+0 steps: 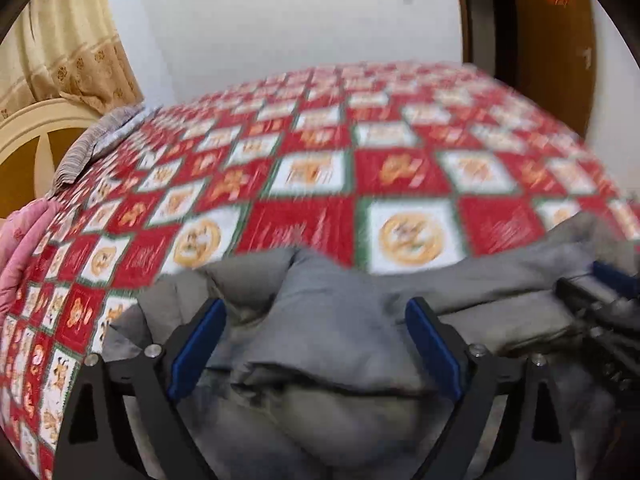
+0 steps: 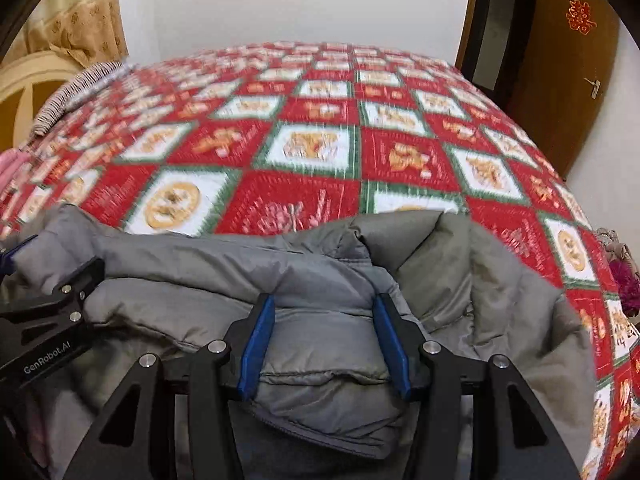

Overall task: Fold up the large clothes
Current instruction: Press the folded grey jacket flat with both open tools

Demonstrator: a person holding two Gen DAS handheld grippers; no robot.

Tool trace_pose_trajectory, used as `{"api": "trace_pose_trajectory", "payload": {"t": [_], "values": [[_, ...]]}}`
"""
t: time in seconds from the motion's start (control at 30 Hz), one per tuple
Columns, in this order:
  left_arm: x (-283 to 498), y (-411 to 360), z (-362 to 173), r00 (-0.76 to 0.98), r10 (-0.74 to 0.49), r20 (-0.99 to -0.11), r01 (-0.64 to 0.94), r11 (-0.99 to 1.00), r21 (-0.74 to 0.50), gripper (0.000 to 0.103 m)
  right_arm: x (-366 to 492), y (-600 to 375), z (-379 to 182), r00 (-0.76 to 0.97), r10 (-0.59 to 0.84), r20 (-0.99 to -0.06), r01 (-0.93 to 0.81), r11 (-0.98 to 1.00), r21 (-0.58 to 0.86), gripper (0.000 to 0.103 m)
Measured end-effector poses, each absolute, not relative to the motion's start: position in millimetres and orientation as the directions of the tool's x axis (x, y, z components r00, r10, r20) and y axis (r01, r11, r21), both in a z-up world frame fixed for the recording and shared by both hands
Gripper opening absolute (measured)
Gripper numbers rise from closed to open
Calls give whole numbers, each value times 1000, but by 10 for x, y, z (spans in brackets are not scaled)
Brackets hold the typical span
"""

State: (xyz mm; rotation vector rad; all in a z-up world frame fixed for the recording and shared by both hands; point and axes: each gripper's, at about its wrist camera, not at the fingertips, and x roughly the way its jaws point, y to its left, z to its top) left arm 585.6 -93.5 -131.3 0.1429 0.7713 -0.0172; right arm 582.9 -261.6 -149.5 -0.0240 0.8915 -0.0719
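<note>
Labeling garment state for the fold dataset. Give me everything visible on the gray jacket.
The gray jacket is a puffy, quilted coat with stitched seams in a smooth, nylon-looking shell. It lies bunched and rumpled at the near edge of the bed, on the red-and-white checkered bedspread. The right gripper has a padded fold between its jaws, which look pressed against it; the left gripper straddles another fold with its jaws spread wider. The left view is motion-blurred, so I cannot make out a zipper, hood or sleeves.

The jacket (image 2: 320, 280) lies on the bed's (image 2: 320, 148) near edge — curtain (image 2: 80, 20) behind at left, door (image 2: 568, 80) at right, seemingly a pillow (image 1: 96, 140) far-left.
</note>
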Motion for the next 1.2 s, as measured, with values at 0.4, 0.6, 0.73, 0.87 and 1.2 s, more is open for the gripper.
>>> {"api": "trace_pose_trajectory", "payload": {"t": [0.4, 0.6, 0.73, 0.87, 1.2], "values": [[6018, -1038, -1740, 622, 0, -783, 112, 990, 88, 103, 5754, -2552, -1652, 630, 34, -776, 17, 998, 57, 63], [6039, -1078, -1787, 615, 17, -788, 111, 988, 108, 103, 5786, -2475, -1713, 618, -16, -786, 17, 1000, -7, 64], [6037, -1068, -1791, 614, 16, -789, 110, 988, 106, 103, 5800, -2450, -1739, 610, -33, -792, 17, 999, -29, 64], [6035, -1082, -1795, 614, 16, -789, 111, 988, 107, 103, 5808, -2428, -1747, 607, -45, -793, 16, 999, -45, 64], [6053, -1080, -1805, 611, 13, -792, 112, 988, 103, 103, 5812, -2431, -1757, 604, -42, -796, 16, 999, -41, 64]]}}
